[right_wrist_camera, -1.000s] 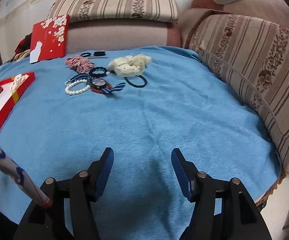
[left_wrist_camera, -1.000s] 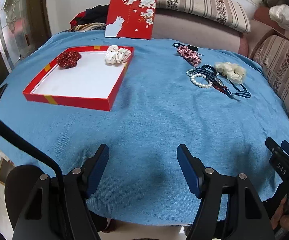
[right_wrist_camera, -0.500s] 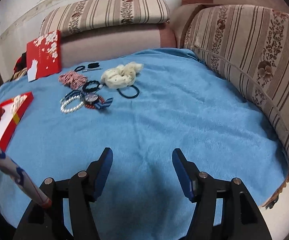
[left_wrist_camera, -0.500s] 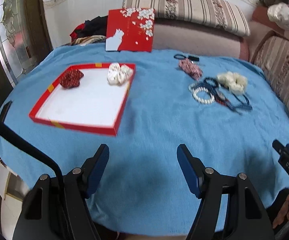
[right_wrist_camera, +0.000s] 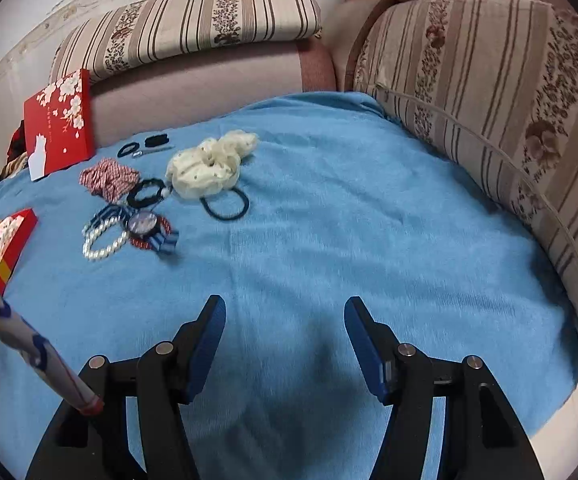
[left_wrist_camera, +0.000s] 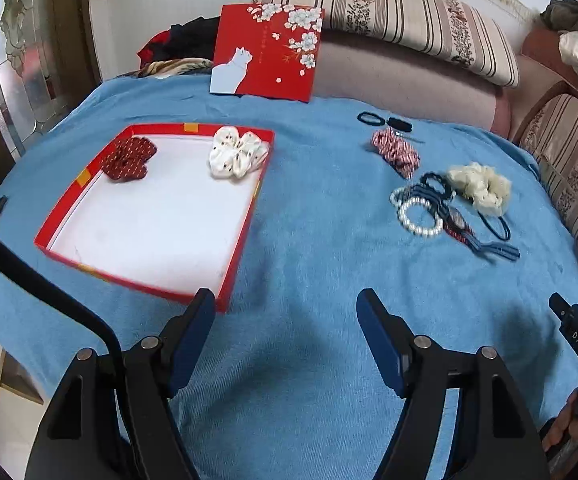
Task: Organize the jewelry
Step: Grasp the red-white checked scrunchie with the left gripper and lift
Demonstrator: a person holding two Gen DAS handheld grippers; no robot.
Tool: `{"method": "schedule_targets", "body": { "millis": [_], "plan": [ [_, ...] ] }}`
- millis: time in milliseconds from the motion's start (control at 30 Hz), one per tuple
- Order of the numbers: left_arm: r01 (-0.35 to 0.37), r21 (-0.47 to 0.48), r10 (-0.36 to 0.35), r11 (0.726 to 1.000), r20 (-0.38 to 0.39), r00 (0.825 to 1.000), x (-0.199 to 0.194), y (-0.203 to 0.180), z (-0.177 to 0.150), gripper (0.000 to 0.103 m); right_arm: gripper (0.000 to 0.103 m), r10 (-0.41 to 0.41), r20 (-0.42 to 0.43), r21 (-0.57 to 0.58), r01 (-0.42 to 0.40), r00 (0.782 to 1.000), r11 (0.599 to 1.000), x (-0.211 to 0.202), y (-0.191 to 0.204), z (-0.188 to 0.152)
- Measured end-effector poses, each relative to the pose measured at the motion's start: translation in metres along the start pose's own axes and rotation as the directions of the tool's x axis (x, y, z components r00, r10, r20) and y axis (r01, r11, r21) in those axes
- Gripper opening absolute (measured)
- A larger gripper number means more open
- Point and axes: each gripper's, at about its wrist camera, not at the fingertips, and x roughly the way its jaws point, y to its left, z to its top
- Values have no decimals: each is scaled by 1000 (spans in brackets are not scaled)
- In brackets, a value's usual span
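Since a second ago you have pulled both grippers back and higher, so the jewelry pile sits lower and larger in frame. Your left gripper (left_wrist_camera: pixel 285 312) hangs with jaws wide and empty over the blue cloth (left_wrist_camera: pixel 321 240); your right gripper (right_wrist_camera: pixel 285 320) is equally wide, holding nothing. The shallow red box with white floor (left_wrist_camera: pixel 245 224) lies centre left, its near corner just beyond your left finger, with a dark red scrunchie (left_wrist_camera: pixel 128 159) and white dotted scrunchie (left_wrist_camera: pixel 237 152) inside. At centre right lie the white pearl bracelet (left_wrist_camera: pixel 417 220), cream scrunchie (left_wrist_camera: pixel 481 187) and red-striped scrunchie (left_wrist_camera: pixel 396 151). Bare cloth separates them from you.
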Motion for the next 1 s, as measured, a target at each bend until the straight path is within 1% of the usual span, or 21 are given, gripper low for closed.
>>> {"method": "schedule_targets", "body": {
  "millis": [100, 200, 300, 367, 500, 567, 600, 667, 700, 733, 767, 800, 833, 867, 900, 933, 967, 1000],
  "plan": [
    [23, 12, -23, 1000, -17, 1000, 15, -9, 14, 73, 66, -4, 22, -10, 4, 1000, 1000, 10, 1, 11],
    [80, 24, -79, 997, -48, 996, 40, -24, 36, 73, 66, -15, 39, -17, 16, 999, 1000, 24, 1, 16],
    [142, 23, -140, 990, -70, 988, 70, -41, 63, 73, 66, -48, 52, -8, 48, 998, 999, 33, -3, 12],
    [179, 17, -177, 984, -88, 980, 96, -56, 83, 73, 66, -55, 34, 13, 55, 998, 998, 40, -7, 12],
    [254, -1, -253, 967, -113, 961, 139, -80, 116, 73, 66, -64, 41, 28, 63, 997, 998, 47, -10, 15],
    [303, -34, -305, 952, -137, 942, 164, -90, 132, 73, 66, -56, 23, 24, 55, 998, 998, 51, -9, 15],
    [311, -51, -315, 949, -151, 937, 173, -94, 138, 73, 66, -51, 16, 22, 51, 999, 998, 54, -9, 15],
    [352, -93, -363, 931, -171, 916, 197, -101, 149, 73, 66, -50, 18, 24, 50, 999, 998, 54, -9, 14],
    [355, -108, -370, 928, -189, 910, 209, -105, 153, 73, 66, -54, 24, 20, 53, 998, 998, 54, -8, 14],
    [357, -120, -375, 926, -203, 904, 217, -108, 156, 73, 66, -54, 27, 17, 54, 998, 998, 53, -7, 14],
    [353, -123, -372, 928, -209, 904, 225, -112, 159, 73, 66, -57, 35, 9, 57, 998, 998, 53, -6, 14],
    [335, -108, -351, 936, -214, 911, 231, -116, 162, 73, 66, -63, 40, 1, 63, 997, 998, 53, -4, 14],
    [328, -95, -341, 940, -220, 914, 234, -120, 164, 71, 66, -68, 42, -6, 69, 997, 998, 53, -3, 14],
    [321, -76, -330, 944, -230, 915, 237, -124, 166, 62, 66, -70, 43, -11, 71, 997, 997, 53, -2, 14],
    [309, -58, -313, 949, -240, 919, 238, -126, 167, 35, 66, -71, 43, -18, 72, 997, 997, 54, 0, 14],
    [315, -53, -318, 948, -251, 914, 238, -127, 168, 11, 66, -74, 43, -24, 76, 996, 997, 55, 1, 14],
    [337, -64, -342, 939, -271, 900, 237, -126, 168, 8, 66, -81, 41, -33, 83, 996, 996, 56, 2, 14],
    [347, -77, -354, 935, -275, 894, 232, -124, 167, 8, 66, -85, 38, -39, 87, 996, 995, 58, 3, 14]
  ]
}}
